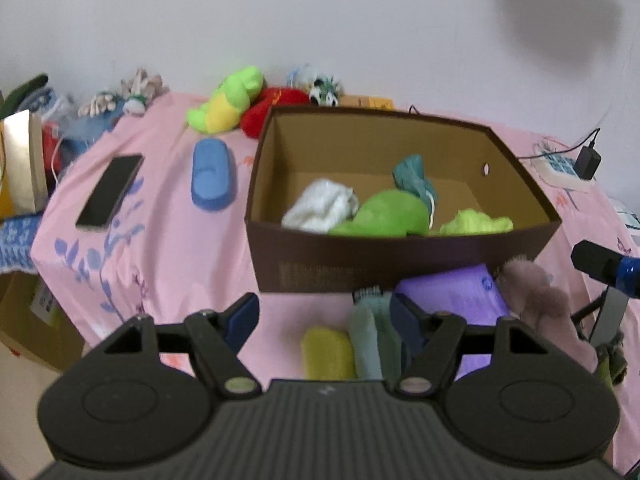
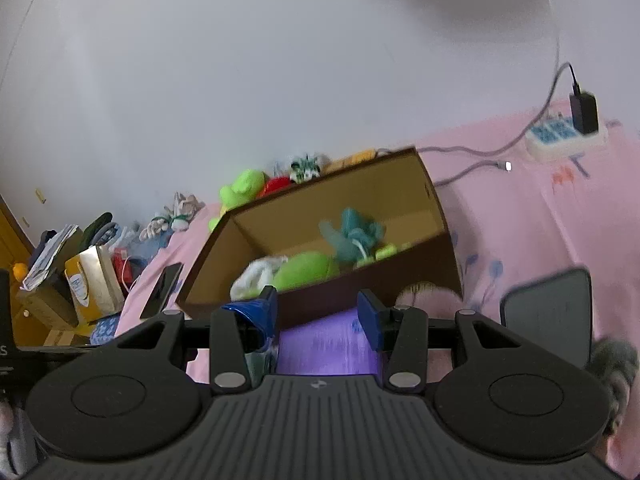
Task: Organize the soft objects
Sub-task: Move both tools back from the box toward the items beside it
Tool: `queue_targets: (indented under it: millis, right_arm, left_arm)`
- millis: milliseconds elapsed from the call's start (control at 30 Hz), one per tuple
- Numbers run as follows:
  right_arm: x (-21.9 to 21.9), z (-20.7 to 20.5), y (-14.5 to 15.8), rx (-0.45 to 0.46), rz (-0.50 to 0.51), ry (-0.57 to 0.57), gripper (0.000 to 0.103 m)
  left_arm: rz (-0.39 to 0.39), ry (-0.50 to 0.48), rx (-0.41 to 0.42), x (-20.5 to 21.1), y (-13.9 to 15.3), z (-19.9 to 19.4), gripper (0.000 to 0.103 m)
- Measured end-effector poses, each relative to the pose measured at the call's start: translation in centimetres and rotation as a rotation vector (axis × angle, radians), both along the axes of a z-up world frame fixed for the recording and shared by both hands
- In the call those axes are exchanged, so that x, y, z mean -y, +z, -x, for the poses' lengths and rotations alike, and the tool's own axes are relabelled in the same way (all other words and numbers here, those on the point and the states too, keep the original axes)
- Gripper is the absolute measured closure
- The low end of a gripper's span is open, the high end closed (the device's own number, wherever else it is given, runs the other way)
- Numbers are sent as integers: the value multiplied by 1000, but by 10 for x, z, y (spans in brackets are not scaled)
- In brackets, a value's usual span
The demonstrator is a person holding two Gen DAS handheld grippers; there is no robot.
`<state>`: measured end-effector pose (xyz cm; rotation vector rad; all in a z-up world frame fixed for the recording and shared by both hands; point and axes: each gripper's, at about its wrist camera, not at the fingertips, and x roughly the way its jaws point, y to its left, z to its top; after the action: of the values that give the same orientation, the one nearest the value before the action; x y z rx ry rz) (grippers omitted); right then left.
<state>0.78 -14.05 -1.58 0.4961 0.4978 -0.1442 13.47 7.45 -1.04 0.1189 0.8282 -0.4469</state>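
A brown cardboard box [image 1: 400,268] stands open on the pink bedsheet [image 1: 168,240]. In it lie a white cloth [image 1: 320,208], a green plush [image 1: 392,216], a teal puff [image 1: 412,176] and a lime cloth [image 1: 476,222]. Before the box lie a purple pack [image 1: 452,300], a yellow sponge [image 1: 326,352], a pale green cloth [image 1: 372,344] and a pink fluffy piece [image 1: 544,312]. My left gripper [image 1: 324,316] hovers open over the sponge and cloth. My right gripper [image 2: 318,312] is open above the purple pack [image 2: 328,344], facing the box [image 2: 320,308].
On the sheet left of the box lie a blue oval sponge [image 1: 212,180] and a phone [image 1: 110,192]. A green-yellow plush [image 1: 228,100] and a red plush [image 1: 272,108] sit behind. A power strip with charger [image 1: 568,164] lies at the right. Clutter fills the left side.
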Motion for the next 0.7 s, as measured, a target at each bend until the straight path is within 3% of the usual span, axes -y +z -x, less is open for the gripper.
queue_targets:
  millis: [700]
  right_arm:
    - [-27,16,-36,-132,-38,45,74]
  left_arm:
    - [-75,0,-102,-11,-35,18,30]
